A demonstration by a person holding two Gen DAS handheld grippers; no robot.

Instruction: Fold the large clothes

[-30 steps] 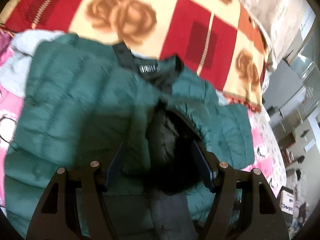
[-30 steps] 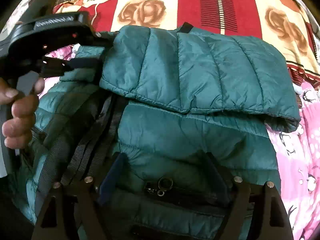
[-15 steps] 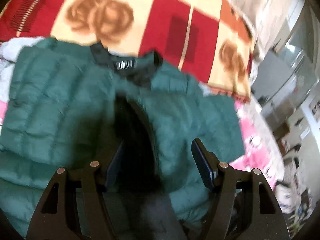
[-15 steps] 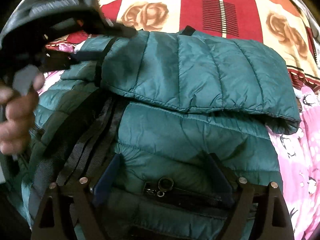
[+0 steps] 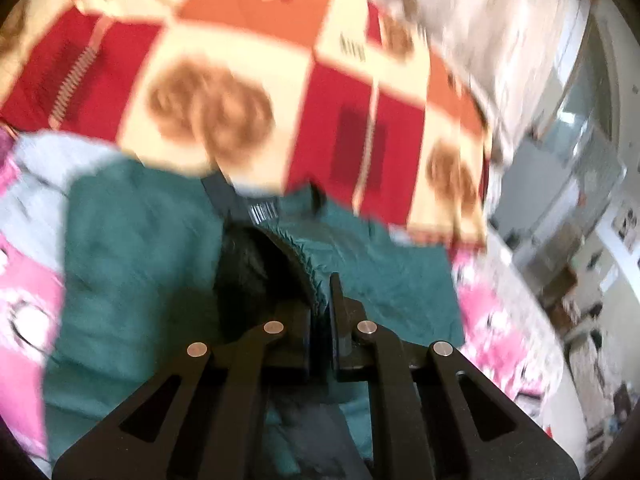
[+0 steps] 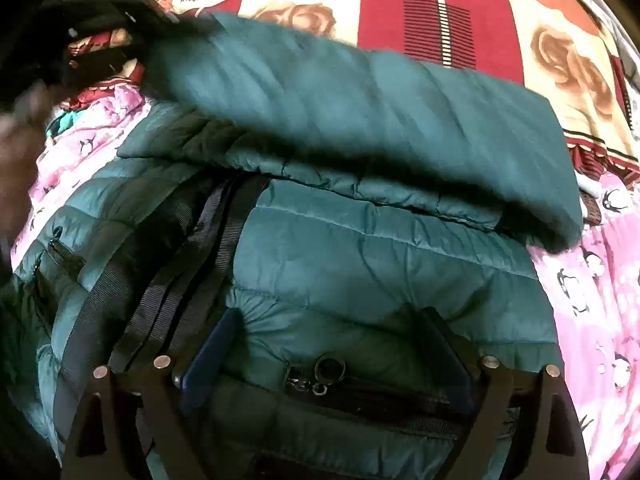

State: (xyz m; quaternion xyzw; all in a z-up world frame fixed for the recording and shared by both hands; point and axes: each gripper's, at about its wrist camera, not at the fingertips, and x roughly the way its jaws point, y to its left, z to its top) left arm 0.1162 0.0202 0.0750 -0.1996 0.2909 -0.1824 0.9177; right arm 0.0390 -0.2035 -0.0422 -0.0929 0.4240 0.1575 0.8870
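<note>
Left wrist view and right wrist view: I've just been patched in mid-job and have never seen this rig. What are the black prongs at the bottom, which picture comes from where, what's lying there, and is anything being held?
There is no robot arm. A person holds a two-finger gripper in each hand, and each gripper carries a fisheye camera looking forward along its fingers. The black prongs are those fingers.

One picture comes from the left gripper. Its fingers are closed, pinching the elastic sleeve cuff of a green puffer jacket. This view is blurred.

The other comes from the right gripper. Its fingers stand wide apart over the jacket's lower front, near a zipper pull, and hold nothing.

The jacket lies on a pink penguin-print sheet, with a red and cream rose blanket behind it. One sleeve lies across the chest, and the left gripper reaches it at the upper left of the right view.
</note>
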